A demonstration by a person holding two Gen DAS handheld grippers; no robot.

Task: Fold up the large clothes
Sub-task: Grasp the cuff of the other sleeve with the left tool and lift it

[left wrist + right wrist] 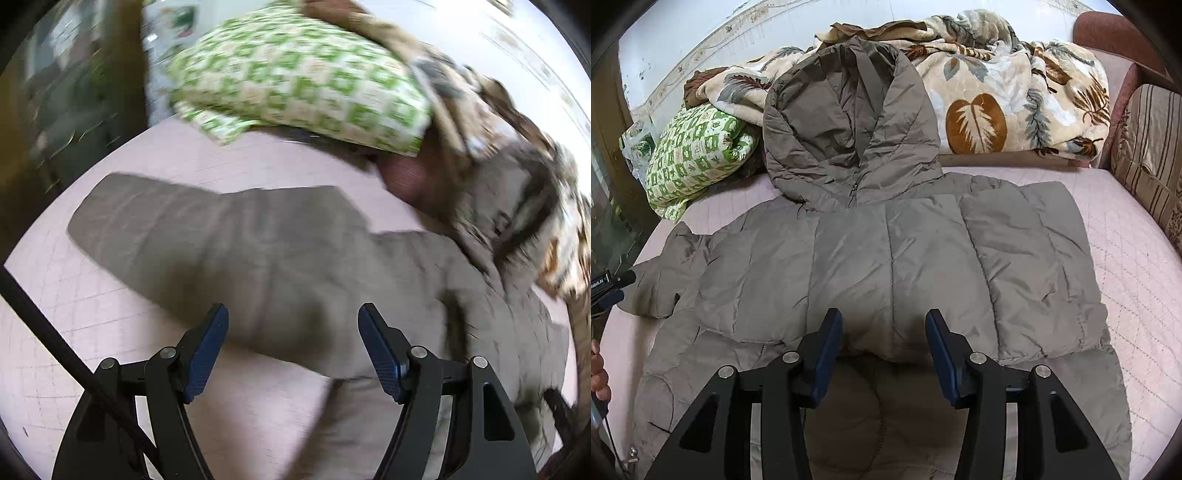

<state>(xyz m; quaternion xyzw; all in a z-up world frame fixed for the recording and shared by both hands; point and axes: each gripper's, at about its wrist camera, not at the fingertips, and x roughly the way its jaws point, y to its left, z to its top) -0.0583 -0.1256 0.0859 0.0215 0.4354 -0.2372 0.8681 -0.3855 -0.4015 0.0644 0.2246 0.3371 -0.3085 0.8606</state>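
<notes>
The puffy coat (886,258) lies flat on the bed (1126,258), its hood (849,129) at twelve o'clock. My left gripper (293,347) and right gripper (884,350) are both spread, pinching nothing. I think the coat is soft, light and slippery, so I should grab a thick edge, like the sleeve (166,229) at nine o'clock.

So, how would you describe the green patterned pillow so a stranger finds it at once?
Start at the pink quilted bed and the grey-brown puffer jacket spread on it. Left of the jacket's hood lies the green-and-white patterned pillow. Only it is green; the neighbouring leaf-print blanket is beige and brown.
</notes>
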